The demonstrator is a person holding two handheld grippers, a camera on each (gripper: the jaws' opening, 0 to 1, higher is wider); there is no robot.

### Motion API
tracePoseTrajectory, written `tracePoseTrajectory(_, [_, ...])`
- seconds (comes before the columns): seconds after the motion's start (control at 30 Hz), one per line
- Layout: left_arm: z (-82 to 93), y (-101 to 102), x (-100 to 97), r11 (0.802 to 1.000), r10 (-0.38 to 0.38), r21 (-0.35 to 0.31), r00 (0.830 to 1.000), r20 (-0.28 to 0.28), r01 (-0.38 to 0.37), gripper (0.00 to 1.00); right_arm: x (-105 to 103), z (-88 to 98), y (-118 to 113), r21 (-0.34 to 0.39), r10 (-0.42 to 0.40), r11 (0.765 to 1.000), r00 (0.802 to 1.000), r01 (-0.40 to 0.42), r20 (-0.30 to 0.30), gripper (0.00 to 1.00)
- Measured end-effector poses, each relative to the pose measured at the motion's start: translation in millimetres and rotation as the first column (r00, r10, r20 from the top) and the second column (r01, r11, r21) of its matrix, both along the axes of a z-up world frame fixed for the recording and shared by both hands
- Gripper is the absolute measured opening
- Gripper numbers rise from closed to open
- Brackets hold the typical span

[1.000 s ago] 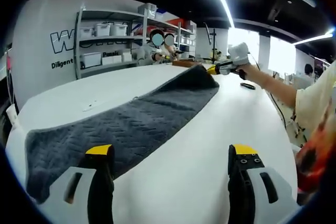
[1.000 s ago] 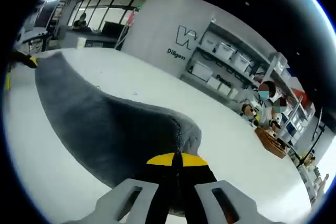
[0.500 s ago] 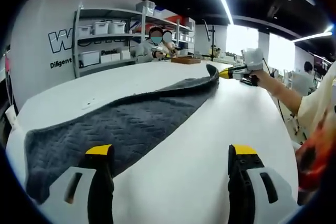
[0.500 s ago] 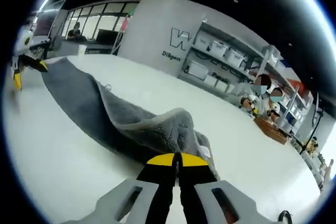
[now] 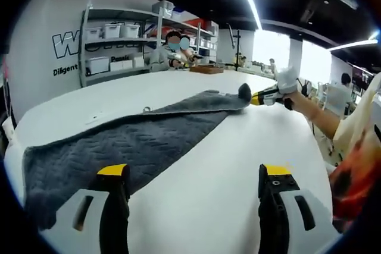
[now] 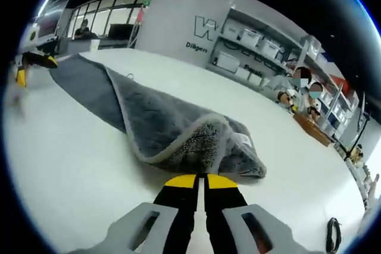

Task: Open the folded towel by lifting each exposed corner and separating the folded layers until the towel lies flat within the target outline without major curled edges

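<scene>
The left gripper (image 5: 193,176) is seen in the left gripper view with its two yellow-tipped jaws spread wide apart and nothing held between them, poised just above the white table (image 5: 238,147). Just beyond the left jaw, the near end of the dark grey towel (image 5: 113,147) is laid flat on the table, and the towel is stretched away across the surface as a long strip. At its far end the right gripper (image 5: 257,97) is seen, held in a person's hand (image 5: 286,81), with its yellow tip touching the towel's bunched corner. In the right gripper view, the right gripper (image 6: 200,182) is shown with its jaws pressed together; the towel's edge is met at their tips, but whether cloth is pinched between them cannot be told. Directly ahead, the towel (image 6: 178,132) is folded back over itself, so that a lighter underside and a curled edge are exposed. Farther off, the left gripper (image 6: 27,63) is seen by the towel's other end. In the background, shelving (image 5: 119,43) stacked with white bins is set against a wall with lettering, and seated people are seen at a bench.
</scene>
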State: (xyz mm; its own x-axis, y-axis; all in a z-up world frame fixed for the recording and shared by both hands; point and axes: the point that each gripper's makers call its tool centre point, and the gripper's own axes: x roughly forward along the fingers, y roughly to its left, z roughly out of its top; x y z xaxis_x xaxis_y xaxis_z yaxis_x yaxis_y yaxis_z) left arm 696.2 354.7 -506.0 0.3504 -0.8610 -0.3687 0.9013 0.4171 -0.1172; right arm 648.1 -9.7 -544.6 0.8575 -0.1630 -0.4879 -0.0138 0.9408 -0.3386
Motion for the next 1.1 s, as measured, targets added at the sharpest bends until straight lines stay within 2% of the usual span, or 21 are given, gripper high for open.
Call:
tracePoseTrajectory(0.1, [3.6,-0.5,-2.2,1.0,-0.009,-0.017,1.0,-0.007,0.009,0.88,-10.3,-1.5,-3.0,-0.016,-0.019,1.0,0.999,0.018,-0.036,0.24])
tracePoseTrajectory(0.27, [6.7,-2.7,-5.9,0.999,-0.022,-0.027,1.0,-0.006,0.022,0.88,-21.8,6.5,0.9,-0.016,-0.013,1.0,0.999,0.012,-0.051,0.43])
tracePoseTrajectory(0.33, [4.2,-1.1,-4.0,1.0,-0.013,-0.009,1.0,0.002,0.013,0.88,-27.3,15.5,3.7,-0.011,-0.013,1.0,0.999,0.012,-0.049,0.52])
tracePoseTrajectory(0.47, [-1.4,1.7,0.3,1.0,0.002,0.015,1.0,0.002,-0.002,0.88,-33.1,23.3,19.8,0.091,0.011,0.996,0.999,-0.006,-0.053,0.69])
tracePoseTrajectory(0.63, [-5.2,2.0,1.5,1.0,0.006,0.023,1.0,-0.006,-0.006,0.88,-31.8,31.1,43.3,0.15,0.052,0.988,0.998,-0.046,-0.038,0.92])
tracePoseTrajectory(0.77, [-7.4,2.5,2.0,0.999,0.008,0.035,1.0,-0.004,-0.008,0.88,-22.5,35.6,71.4,0.192,0.105,0.977,0.994,-0.097,-0.029,0.99])
tracePoseTrajectory(0.87, [-7.5,2.3,1.9,0.999,0.007,0.034,1.0,-0.006,-0.007,0.88,-11.4,38.4,92.5,0.21,0.169,0.964,0.986,-0.162,-0.013,0.99])
tracePoseTrajectory(0.9, [-7.7,2.7,2.5,0.999,0.009,0.035,1.0,-0.005,-0.009,0.88,-2.7,42.0,108.8,0.199,0.238,0.951,0.971,-0.235,0.008,0.99])
tracePoseTrajectory(0.97, [-8.7,3.6,3.4,0.999,0.013,0.038,1.0,-0.006,-0.013,0.88,5.1,46.4,120.2,0.219,0.258,0.94,0.965,-0.26,0.041,0.99])
tracePoseTrajectory(1.0, [-9.3,4.2,3.8,0.999,0.016,0.04,1.0,-0.007,-0.015,0.88,13.3,49.3,132.5,0.255,0.274,0.925,0.96,-0.281,0.062,1.0])
tracePoseTrajectory(1.1, [-10.9,5.8,5.2,0.999,0.022,0.046,1.0,-0.007,-0.022,0.88,24.1,47.7,145.8,0.255,0.3,0.918,0.953,-0.302,0.049,1.0])
